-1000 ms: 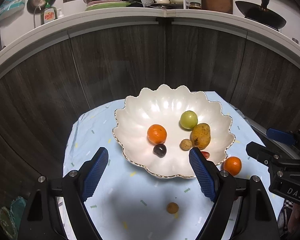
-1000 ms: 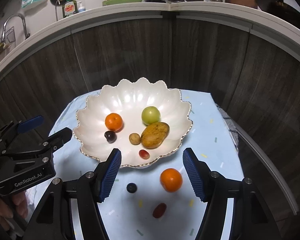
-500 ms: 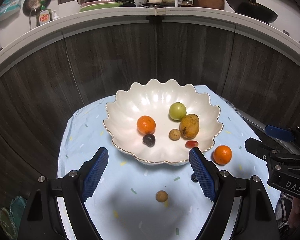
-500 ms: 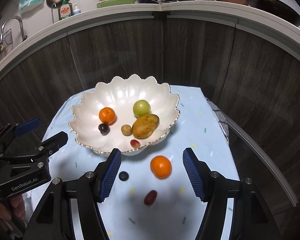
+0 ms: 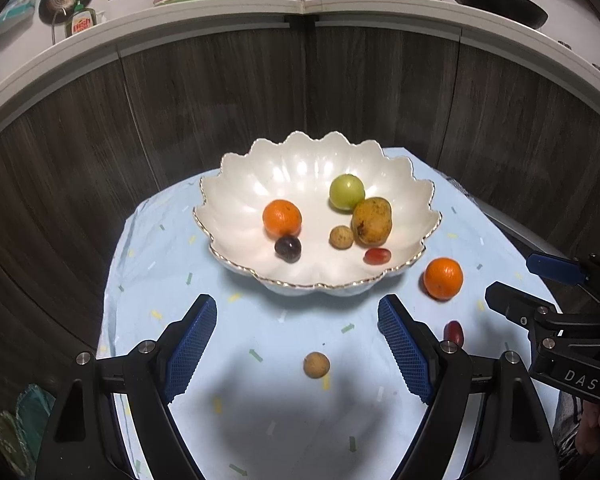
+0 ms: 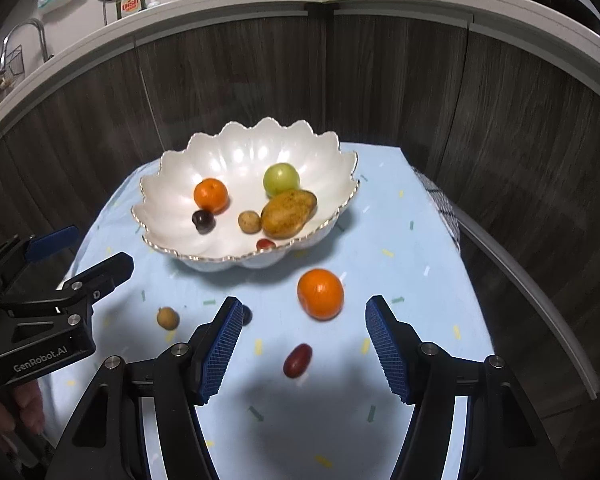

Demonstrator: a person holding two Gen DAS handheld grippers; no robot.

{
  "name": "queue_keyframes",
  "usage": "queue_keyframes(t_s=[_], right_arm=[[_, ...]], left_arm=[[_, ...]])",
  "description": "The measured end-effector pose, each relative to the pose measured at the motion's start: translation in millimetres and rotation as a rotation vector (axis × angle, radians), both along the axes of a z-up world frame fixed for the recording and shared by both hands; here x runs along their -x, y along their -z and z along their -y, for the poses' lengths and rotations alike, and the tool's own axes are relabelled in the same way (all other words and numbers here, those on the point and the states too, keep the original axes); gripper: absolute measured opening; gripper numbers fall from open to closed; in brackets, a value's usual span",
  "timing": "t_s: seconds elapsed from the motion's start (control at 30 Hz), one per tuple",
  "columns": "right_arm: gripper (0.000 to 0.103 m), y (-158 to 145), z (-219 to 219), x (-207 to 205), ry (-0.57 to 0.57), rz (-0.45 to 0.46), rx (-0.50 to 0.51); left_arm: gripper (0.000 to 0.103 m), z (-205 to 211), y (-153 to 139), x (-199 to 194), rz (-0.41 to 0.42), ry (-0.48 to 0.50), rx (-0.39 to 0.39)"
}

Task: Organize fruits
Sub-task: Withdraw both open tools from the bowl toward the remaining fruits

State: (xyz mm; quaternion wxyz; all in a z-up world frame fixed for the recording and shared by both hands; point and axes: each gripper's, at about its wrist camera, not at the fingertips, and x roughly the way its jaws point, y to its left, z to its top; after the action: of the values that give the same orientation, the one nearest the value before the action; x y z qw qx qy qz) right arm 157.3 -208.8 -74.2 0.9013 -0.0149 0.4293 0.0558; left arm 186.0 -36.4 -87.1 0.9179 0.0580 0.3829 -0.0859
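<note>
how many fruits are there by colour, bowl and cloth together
orange: 2, one in the bowl, one on the cloth
green: 1
yellow-brown, large: 1
tan, small: 2, one in the bowl, one on the cloth
dark purple: 2, one in the bowl, one on the cloth
red: 2, one in the bowl, one on the cloth
total: 10

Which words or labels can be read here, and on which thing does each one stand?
"GenRobot.AI": on the black body of the left gripper, seen from the right wrist.
"DAS": on the black body of the right gripper, seen from the left wrist.
The green dish soap bottle has a red label, too blurred to read with certainty.
</note>
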Motion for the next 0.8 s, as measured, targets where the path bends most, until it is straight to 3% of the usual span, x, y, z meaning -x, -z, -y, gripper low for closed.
queue_keyframes(t_s=[0.8], right_arm=[[0.065,40.1,-4.2,8.5,0.0,-0.044,0.016]], left_arm=[[0.083,-2.8,50.1,6.8,-0.049,0.017,-0.011]])
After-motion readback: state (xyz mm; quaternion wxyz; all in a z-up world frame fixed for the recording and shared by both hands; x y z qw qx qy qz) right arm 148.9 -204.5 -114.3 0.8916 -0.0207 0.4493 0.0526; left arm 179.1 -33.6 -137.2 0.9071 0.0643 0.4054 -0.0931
